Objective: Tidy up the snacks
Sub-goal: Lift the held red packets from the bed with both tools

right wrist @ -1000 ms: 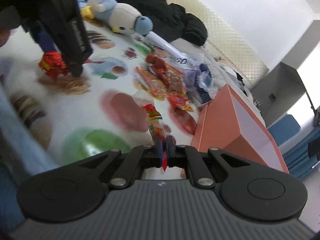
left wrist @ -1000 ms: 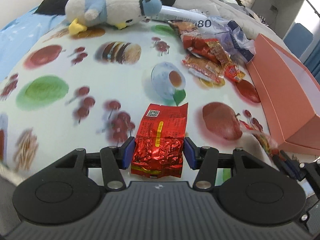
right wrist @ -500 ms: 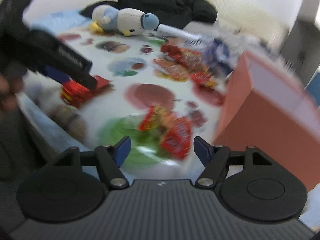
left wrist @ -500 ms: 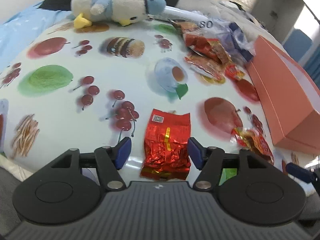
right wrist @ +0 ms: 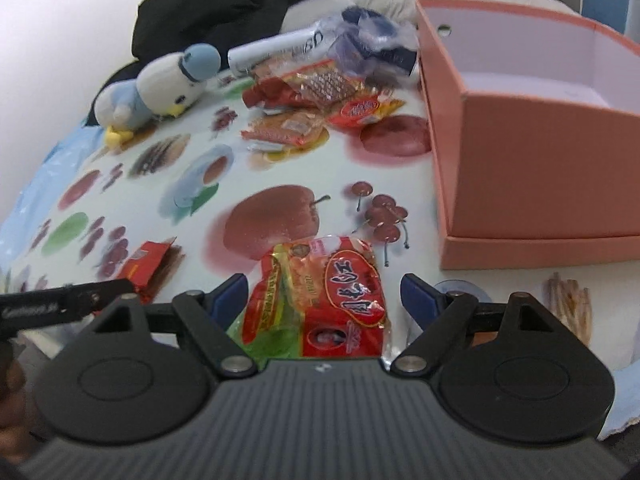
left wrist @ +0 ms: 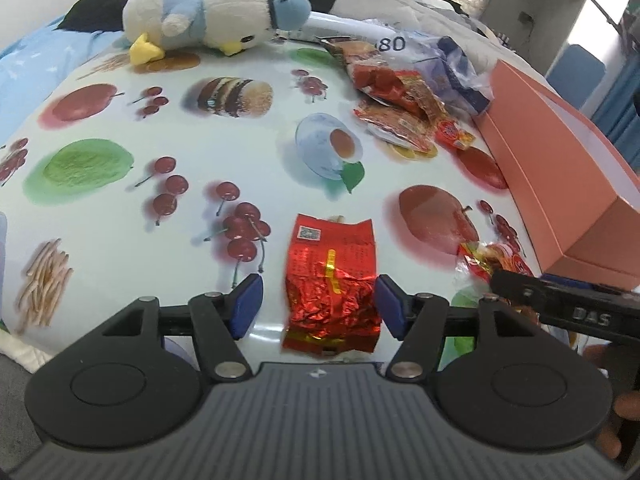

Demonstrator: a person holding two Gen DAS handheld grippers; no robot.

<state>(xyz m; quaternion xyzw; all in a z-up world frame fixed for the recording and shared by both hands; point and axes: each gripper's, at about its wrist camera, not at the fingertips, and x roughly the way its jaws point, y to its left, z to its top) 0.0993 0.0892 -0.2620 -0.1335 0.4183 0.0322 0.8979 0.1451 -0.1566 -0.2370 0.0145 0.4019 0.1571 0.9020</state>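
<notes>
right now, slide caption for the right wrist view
Open right gripper poised over a red snack packet beside the empty pink box.

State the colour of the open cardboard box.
Salmon-pink outside, white inside; clearest in right wrist view.

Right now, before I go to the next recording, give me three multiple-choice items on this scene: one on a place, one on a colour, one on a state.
1. Where does the red foil packet lie?
A. Inside the box
B. On the printed cloth between the left hand-held gripper's fingers
C. Under the plush bird

2. What colour is the outside of the open box?
A. Salmon pink
B. Dark green
C. Black

3. What is the state of the right hand-held gripper?
A. Shut on a packet
B. Open, with a snack packet lying between its fingers
C. Out of view

Key: 1 B, the packet rests flat on the printed cloth between the open fingers of the left hand-held gripper. 2 A, the box walls are salmon pink. 3 B, the blue pads stand wide apart either side of the snack packet.
</notes>
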